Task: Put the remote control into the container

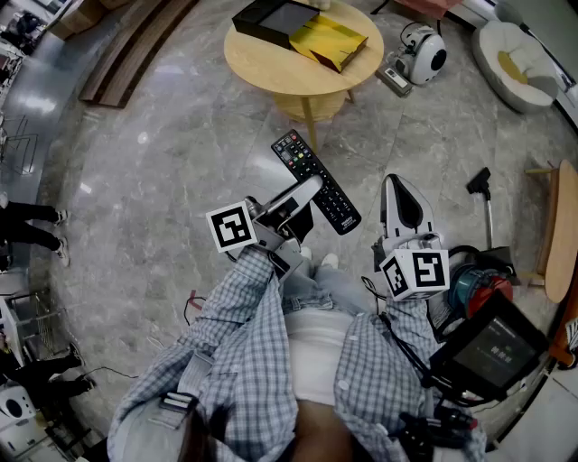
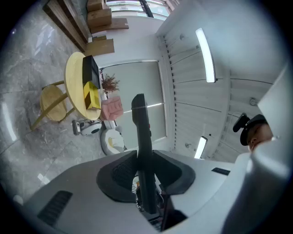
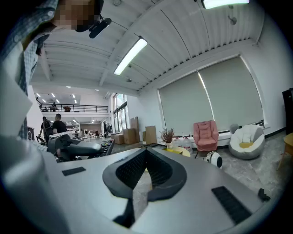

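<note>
My left gripper (image 1: 305, 191) is shut on a long black remote control (image 1: 318, 177), gripped near its lower end and held in the air above the marble floor. In the left gripper view the remote control (image 2: 140, 119) stands edge-on between the pads of the left gripper (image 2: 145, 159). Farther ahead, a black container (image 1: 274, 20) lies on the round wooden table (image 1: 271, 70); the container (image 2: 90, 73) also shows in the left gripper view. My right gripper (image 1: 400, 188) is held to the right of the remote. Its jaws are shut on nothing in the right gripper view (image 3: 146, 170).
A yellow bag (image 1: 327, 41) lies beside the container. A small white robot (image 1: 421, 50) and a white beanbag (image 1: 515, 52) sit on the floor behind the table. A red and teal vacuum cleaner (image 1: 474, 281) stands at my right. A person's legs (image 1: 32, 226) show at far left.
</note>
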